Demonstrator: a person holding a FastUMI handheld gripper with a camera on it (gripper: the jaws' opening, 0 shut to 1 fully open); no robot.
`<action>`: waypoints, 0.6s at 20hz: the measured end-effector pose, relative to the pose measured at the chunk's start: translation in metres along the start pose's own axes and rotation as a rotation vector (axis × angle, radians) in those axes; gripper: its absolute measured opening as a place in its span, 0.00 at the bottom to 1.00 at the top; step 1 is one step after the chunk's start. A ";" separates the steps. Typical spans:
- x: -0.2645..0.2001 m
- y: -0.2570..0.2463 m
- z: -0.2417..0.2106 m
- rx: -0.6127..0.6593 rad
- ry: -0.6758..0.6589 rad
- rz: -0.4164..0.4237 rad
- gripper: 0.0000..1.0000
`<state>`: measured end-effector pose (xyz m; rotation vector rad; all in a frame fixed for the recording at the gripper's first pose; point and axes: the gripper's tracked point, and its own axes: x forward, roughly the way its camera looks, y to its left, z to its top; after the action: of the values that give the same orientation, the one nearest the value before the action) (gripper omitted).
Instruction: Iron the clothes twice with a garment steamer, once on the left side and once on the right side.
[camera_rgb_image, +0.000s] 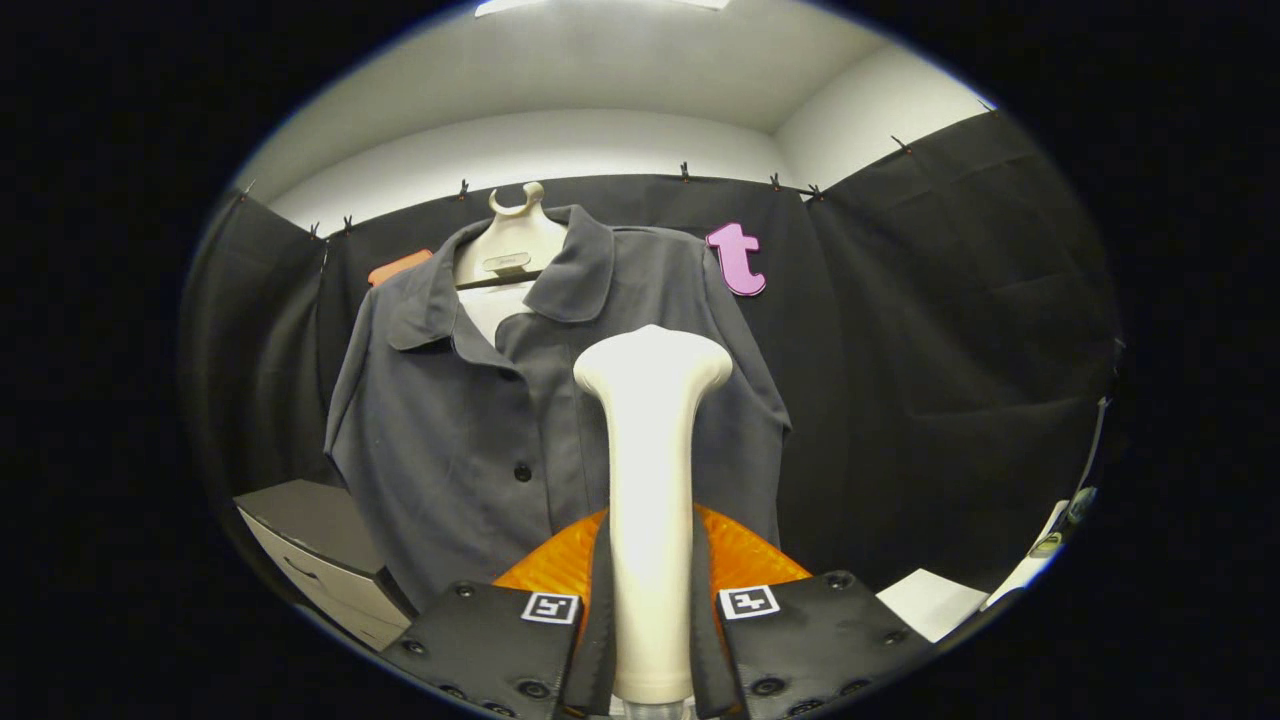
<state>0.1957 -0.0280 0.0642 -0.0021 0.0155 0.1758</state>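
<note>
Right, my claw is clamping the steamer handle, both fingers pressing its sides, barely open beyond the handle's width. The steamer is standing upright between the fingers, its wide head pointing up and away from me. Beyond it the shirt is hanging on a hanger, collar open, buttons facing me. The head is sitting over the shirt's right half from where I'm looking; contact unclear. A cabinet is sitting low beside the shirt.
</note>
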 end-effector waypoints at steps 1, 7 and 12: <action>0.004 0.002 -0.002 -0.005 0.008 0.002 0.37; 0.009 0.001 -0.002 -0.020 0.022 -0.002 0.37; 0.009 0.001 -0.011 -0.036 0.028 -0.007 0.37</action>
<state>0.2039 -0.0258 0.0535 -0.0404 0.0400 0.1695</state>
